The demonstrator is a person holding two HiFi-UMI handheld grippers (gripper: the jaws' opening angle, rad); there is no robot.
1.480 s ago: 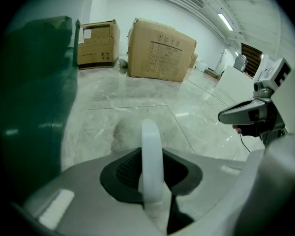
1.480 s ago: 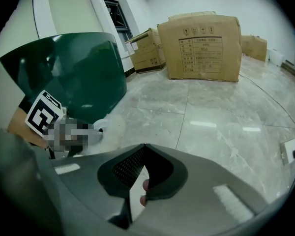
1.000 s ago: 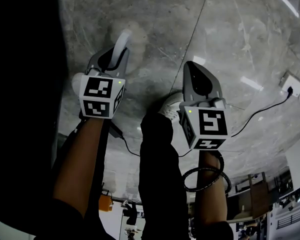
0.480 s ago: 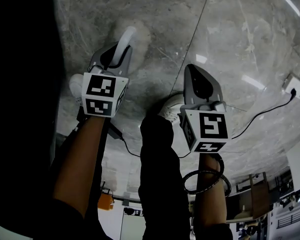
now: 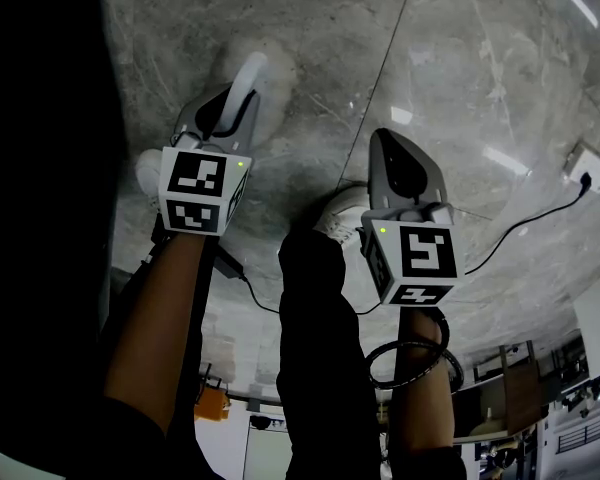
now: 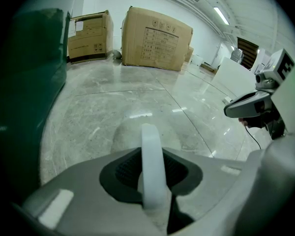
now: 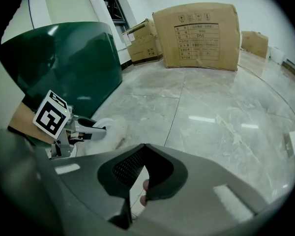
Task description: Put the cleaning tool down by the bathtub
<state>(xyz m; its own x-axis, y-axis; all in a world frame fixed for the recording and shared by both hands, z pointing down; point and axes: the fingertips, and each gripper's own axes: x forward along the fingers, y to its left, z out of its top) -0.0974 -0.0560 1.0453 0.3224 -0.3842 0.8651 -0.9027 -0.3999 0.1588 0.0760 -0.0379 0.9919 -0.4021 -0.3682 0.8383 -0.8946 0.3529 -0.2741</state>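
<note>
Both forearms reach forward and down, side by side over the marble floor (image 5: pixel 480 78). The left gripper (image 5: pixel 226 111) pinches the white handle of the tool (image 6: pixel 151 149) between its jaws; the tool's fluffy head lies ahead, low over the floor, near the green bathtub (image 7: pixel 64 63) to the left. The right gripper (image 5: pixel 398 163) has its jaws pressed together, empty.

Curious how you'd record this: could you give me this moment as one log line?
left gripper: shut on white tool handle | right gripper: shut, empty | status: held, not yet released
</note>
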